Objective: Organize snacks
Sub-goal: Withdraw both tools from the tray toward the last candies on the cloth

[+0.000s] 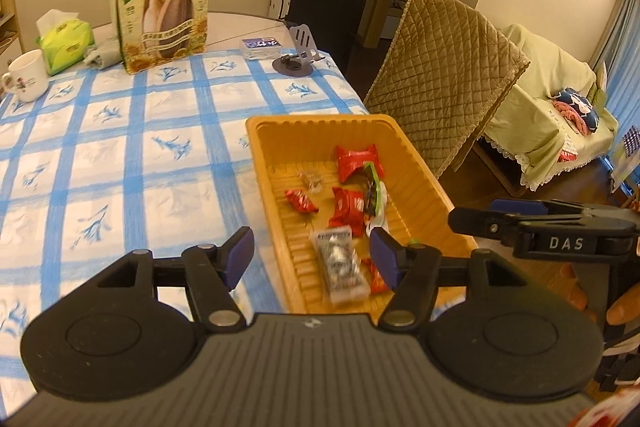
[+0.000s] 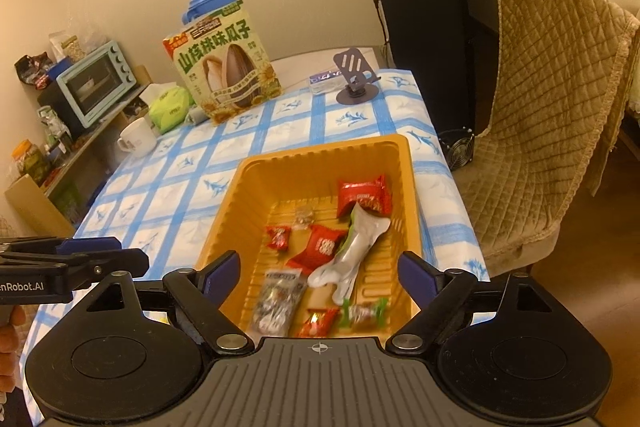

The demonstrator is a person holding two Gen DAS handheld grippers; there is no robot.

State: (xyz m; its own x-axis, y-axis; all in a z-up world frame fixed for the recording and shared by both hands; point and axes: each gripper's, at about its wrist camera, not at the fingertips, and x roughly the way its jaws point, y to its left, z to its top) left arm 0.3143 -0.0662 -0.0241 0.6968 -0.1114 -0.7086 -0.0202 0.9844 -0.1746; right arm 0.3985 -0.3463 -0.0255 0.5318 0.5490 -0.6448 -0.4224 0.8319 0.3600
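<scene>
both hands angled downward over the ribbed orange plastic tray (image 2: 404,163) on the blue-checked tablecloth (image 1: 120,155). left gripper (image 1: 312,259) jaws wide apart, empty. right gripper (image 2: 320,275) likewise spread, nothing held. red wrapped snacks (image 2: 362,195) lie inside the tray.

- My table (image 1: 120,155) wears a blue-and-white checked cloth with little leaf prints.
- The orange tray (image 1: 424,163) sits on it near the right edge.
- At the far end a big sunflower-seed bag (image 1: 164,7) stands upright.
- Beside it lie a green tissue pack (image 1: 64,43) and a white mug (image 1: 26,77).
- A grey phone stand (image 1: 298,55) and a small clear box (image 1: 262,47) sit far right.
</scene>
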